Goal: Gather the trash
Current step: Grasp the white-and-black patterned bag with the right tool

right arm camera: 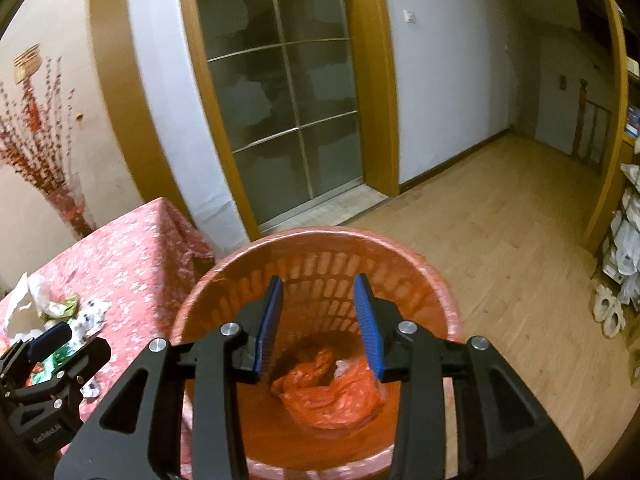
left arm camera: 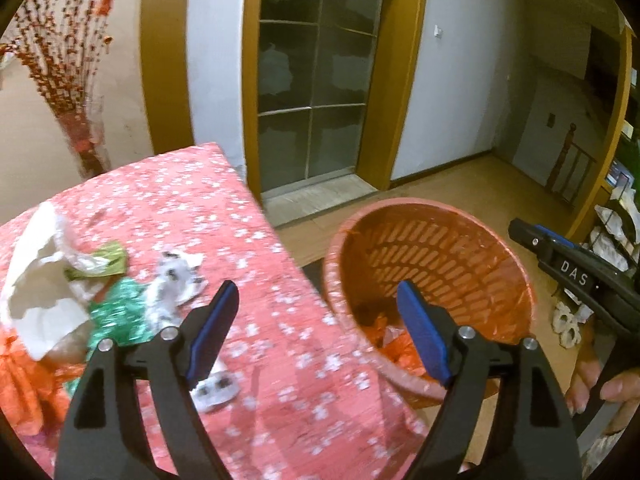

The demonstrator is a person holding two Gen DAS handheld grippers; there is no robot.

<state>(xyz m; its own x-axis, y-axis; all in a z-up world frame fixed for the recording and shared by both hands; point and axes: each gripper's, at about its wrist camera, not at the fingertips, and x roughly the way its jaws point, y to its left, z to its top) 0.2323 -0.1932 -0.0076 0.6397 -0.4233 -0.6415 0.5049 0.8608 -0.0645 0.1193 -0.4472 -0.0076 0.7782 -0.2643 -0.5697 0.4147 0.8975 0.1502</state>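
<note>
An orange slotted trash basket stands on the floor beside a table with a pink flowered cloth. An orange plastic bag lies crumpled inside the basket. On the table lie white paper, a green wrapper, a grey-white wrapper and a blister pack. My left gripper is open and empty over the table's edge. My right gripper is open and empty above the basket; its body shows in the left wrist view.
A glass-paned sliding door in an orange frame is behind. Red decorative branches in a vase stand left of the table. Wood floor stretches right toward shelves with white bags.
</note>
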